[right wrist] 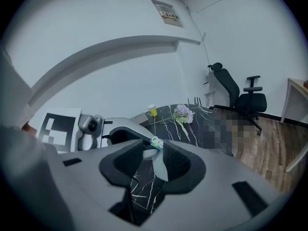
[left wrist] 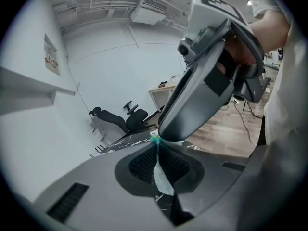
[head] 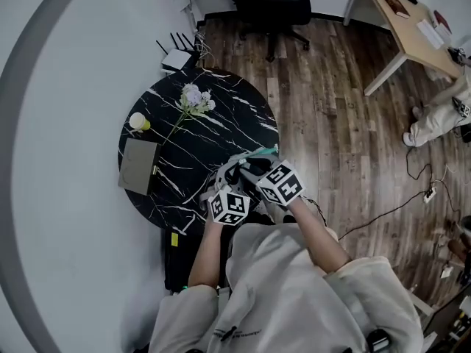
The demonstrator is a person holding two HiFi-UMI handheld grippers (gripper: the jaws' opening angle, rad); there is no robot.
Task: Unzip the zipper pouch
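Black marbled stone forms the round desk [head: 221, 134], which carries a flower [head: 195, 100], a yellow cup [head: 138, 122] and a grey pad [head: 138, 165]. Both tongs meet over the desk's near right edge, tip to tip, with the pouch [left wrist: 162, 179] held there. In the left gripper view, the left tongs [left wrist: 156, 146] are pressed together on the pouch's pale fabric, just below the teal zipper [left wrist: 155, 139]. In the right gripper view, the right tongs [right wrist: 154, 146] stand spread. The pouch edge and zipper lie between them against one pad, with a visible gap at the other.
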